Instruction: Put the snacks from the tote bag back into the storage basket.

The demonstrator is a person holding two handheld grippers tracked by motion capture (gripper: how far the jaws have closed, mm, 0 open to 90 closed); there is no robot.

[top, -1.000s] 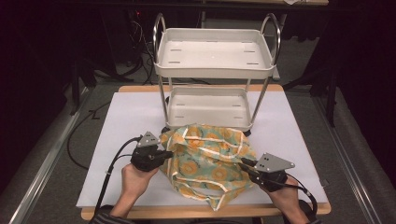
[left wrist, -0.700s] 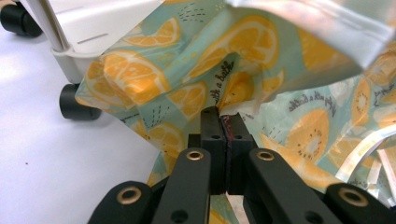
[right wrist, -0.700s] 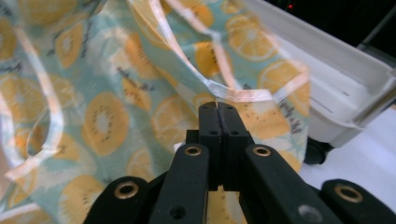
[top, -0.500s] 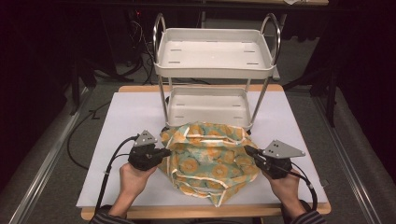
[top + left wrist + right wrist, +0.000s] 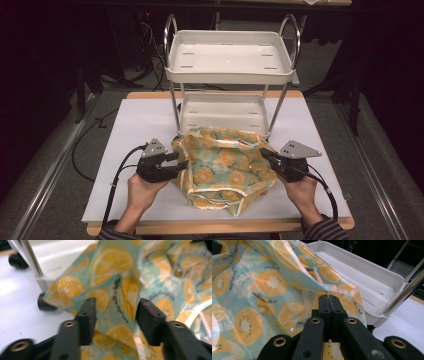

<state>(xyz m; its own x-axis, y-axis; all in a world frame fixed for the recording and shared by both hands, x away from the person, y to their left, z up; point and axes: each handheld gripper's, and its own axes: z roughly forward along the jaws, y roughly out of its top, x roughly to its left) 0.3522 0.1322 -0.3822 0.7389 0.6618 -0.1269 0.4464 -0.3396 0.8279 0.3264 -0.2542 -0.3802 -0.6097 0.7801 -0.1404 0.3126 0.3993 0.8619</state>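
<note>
A bag [image 5: 224,170] of thin plastic, printed with orange and lemon slices on a pale green ground, is seen lying crumpled on the white sheet [image 5: 125,135] that covers the bench [image 5: 220,227], just in front of a small two-tier white cart [image 5: 229,57] with metal posts. The bag's far edge is found close against the cart's lower tray [image 5: 223,111], and one black caster [image 5: 44,302] of the cart is seen beside the bag in the left gripper view. The left gripper [image 5: 181,164] is held at the bag's left side. Its fingers [image 5: 88,315] have just been opening and are now stood about half apart, with a fold of the bag lying between them; in the left gripper view the fold is seen loose in the gap, and it is not pressed by both pads. The right gripper [image 5: 263,153] is held at the bag's right side. Its fingers [image 5: 324,305] are closed tight together, and the bag's edge, near its clear trimmed rim, is pinched between their tips, as the right gripper view shows. The bag is thus gripped on the right side alone, its right upper edge being lifted a little while the rest is left resting on the sheet. Both hands are seen entering from the near edge of the bench, with striped sleeves [image 5: 325,231] at the wrists.
</note>
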